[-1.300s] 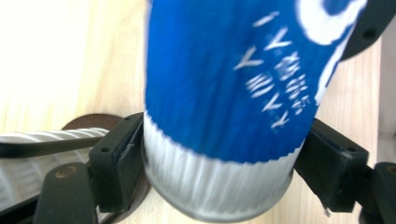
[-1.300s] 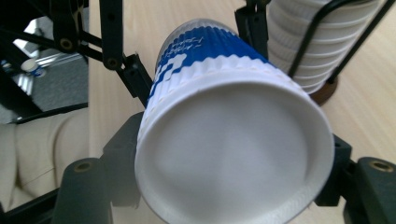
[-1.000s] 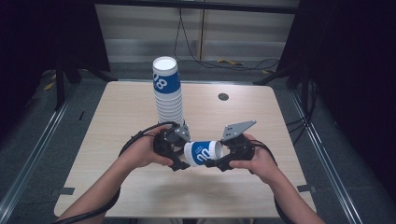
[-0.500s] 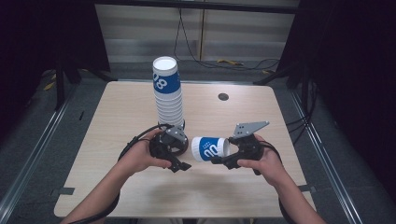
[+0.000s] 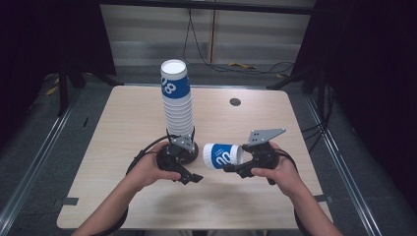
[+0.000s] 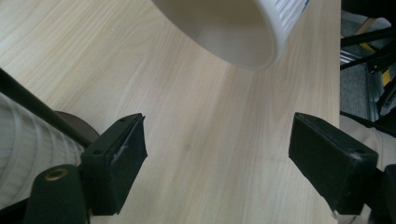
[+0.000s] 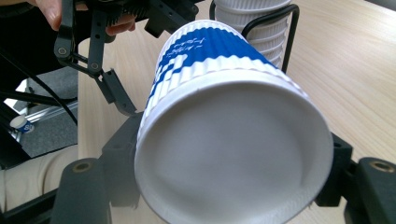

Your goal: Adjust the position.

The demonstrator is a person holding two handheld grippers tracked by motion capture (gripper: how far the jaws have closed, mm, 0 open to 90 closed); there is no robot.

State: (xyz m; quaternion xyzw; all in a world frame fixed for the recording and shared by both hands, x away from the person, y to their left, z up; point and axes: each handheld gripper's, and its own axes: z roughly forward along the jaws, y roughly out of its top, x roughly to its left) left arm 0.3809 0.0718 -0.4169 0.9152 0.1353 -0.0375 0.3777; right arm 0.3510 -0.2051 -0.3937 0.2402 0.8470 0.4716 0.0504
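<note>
Cup (image 5: 222,156) on its side, clear of the counter (image 5: 123,118), clamped at its wide end between the right gripper (image 5: 236,167) fingers (image 7: 116,163), near the counter's front edge. Its blue band and narrow base point toward the left gripper (image 5: 189,177), whose fingers (image 6: 114,161) stand apart with nothing between them, just bare wood. Cup and left gripper are near but not touching. Stack (image 5: 176,105) of matching cups stands upright just behind the left hand (image 5: 152,167), mid-counter.
</note>
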